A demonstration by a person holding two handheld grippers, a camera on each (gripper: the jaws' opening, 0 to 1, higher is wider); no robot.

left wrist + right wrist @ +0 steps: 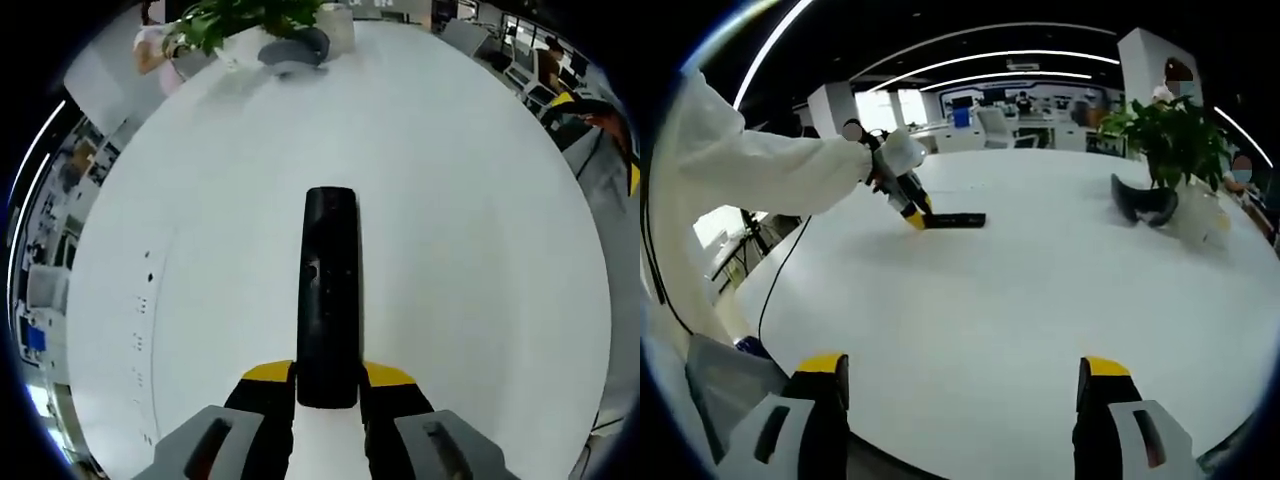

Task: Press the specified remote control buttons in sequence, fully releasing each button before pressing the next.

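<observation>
The remote control [328, 295] is a long, slim, glossy black bar with squared ends, lying flat on the worktop [450, 250]; a small round detail sits near its middle, but the buttons are too dark to tell apart. Its near end is clamped between the 2 jaws of the left claw [328, 385], whose fingers are black with yellow tips and grey housings behind.

In the right gripper view the same remote control [954, 220] lies well across the worktop [1040, 300], with the left claw [916, 218] gripping its end and a person's white, loose, crinkled sleeve [760, 170] reaching to it. The right claw [960, 385] hangs near the worktop's close edge, its 2 yellow-tipped jaws spread wide apart with nothing between them.

The worktop is smooth, matte white and rounded at its edge. At its far side stands a leafy green plant [1170, 135] in a pale pot, with a dark curved object [1143, 200] just beside it. Around is an open office with a dark ceiling crossed by curved white light strips [980, 80], white pillars and distant desks.
</observation>
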